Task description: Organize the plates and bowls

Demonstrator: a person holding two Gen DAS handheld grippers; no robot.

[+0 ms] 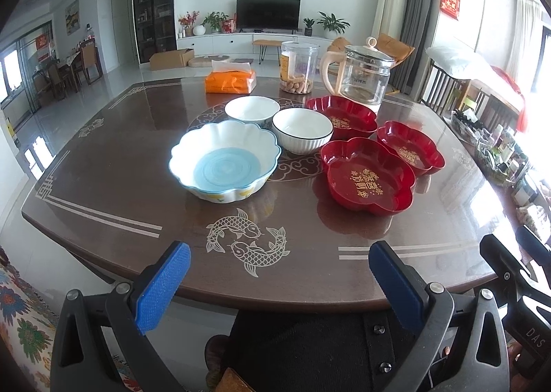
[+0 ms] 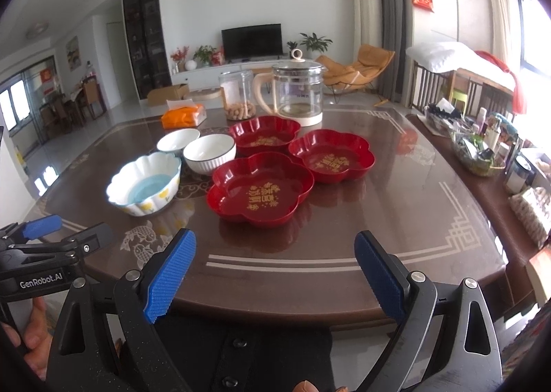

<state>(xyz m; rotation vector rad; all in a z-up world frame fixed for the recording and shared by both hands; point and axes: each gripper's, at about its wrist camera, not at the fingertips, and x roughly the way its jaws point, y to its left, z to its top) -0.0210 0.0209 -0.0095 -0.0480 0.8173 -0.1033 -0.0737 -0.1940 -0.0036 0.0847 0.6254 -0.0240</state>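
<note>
- Grippers first: your left gripper [image 1: 279, 275] and right gripper [image 2: 275, 268] both hung wide apart and empty at the near edge of the table [image 1: 103, 185], likely so you could survey everything before committing.
- Three red flower-shaped plates [image 2: 260, 189] sat clustered toward your right, edges nearly touching, ready for nesting.
- Two white bowls [image 1: 302, 130] and the scalloped blue-bottomed bowl [image 1: 224, 159] were grouped on the left, so I'd judge each hand had its own stack.
</note>
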